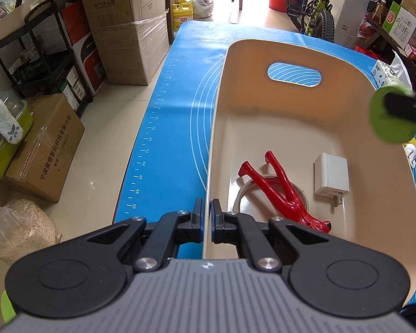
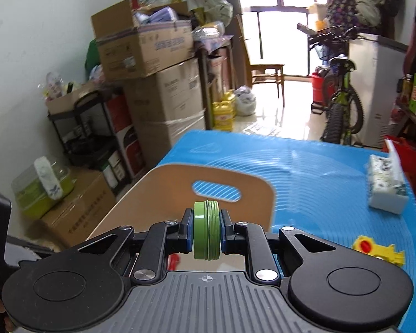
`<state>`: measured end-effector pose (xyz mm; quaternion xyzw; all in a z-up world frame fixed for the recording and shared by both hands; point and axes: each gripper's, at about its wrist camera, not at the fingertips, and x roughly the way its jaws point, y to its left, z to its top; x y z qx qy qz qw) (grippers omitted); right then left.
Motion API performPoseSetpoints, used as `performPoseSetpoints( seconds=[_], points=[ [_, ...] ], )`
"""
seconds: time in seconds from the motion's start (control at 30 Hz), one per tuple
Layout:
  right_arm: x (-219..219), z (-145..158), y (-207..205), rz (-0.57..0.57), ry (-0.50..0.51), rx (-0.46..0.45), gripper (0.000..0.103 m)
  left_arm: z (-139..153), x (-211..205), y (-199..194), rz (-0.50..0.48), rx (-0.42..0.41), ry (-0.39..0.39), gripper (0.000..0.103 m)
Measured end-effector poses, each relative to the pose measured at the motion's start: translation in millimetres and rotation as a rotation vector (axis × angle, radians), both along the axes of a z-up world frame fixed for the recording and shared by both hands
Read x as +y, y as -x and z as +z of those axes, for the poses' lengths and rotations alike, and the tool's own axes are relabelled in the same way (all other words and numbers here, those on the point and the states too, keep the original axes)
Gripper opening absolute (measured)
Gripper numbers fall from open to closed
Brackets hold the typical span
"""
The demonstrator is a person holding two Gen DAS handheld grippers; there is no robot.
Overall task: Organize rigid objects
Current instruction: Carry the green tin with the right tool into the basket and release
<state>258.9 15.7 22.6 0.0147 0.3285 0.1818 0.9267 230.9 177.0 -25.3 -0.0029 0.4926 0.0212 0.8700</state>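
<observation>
Clamped flat-face to flat-face in the right gripper (image 2: 207,231), a round green metal tin with threaded rim (image 2: 206,230), axis crosswise between the jaws, poised over the near-right rim of the beige plastic bin with handle cut-out (image 1: 216,127). Bin interior ahead and below. Left gripper (image 1: 207,223) pinched shut on the bin's left wall, steadying it on the blue-matted worktop (image 1: 180,83).

Beige bin (image 1: 216,127): smooth plastic, satin sheen on its walls. Blue mat (image 1: 163,116) beneath: soft-looking, slightly glossy, printed with white lines. Red figure (image 1: 280,191) in the bin: glossy moulded plastic. White charger (image 1: 331,173): matt plastic with metal prongs. Green tin (image 2: 206,231): painted metal, glossy, ridged rim. Gripper fingers (image 2: 187,229): matt black plastic, bright metal screws. Far left boxes (image 1: 124,27): brown cardboard, some film-wrapped.
</observation>
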Motion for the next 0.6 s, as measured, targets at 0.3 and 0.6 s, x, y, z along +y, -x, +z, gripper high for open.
performPoseSetpoints(
  seconds=[0.3, 0.6],
  points=[
    [30.2, -36.7, -8.3, 0.039, 0.052, 0.109, 0.028, -0.2, -1.1, -0.1, -0.001, 0.0, -0.001, 0.006],
    [43.2, -68.8, -13.3, 0.069, 0.134, 0.222, 0.028, -0.4, -2.2, -0.5, -0.002, -0.001, -0.004, 0.006]
  ],
)
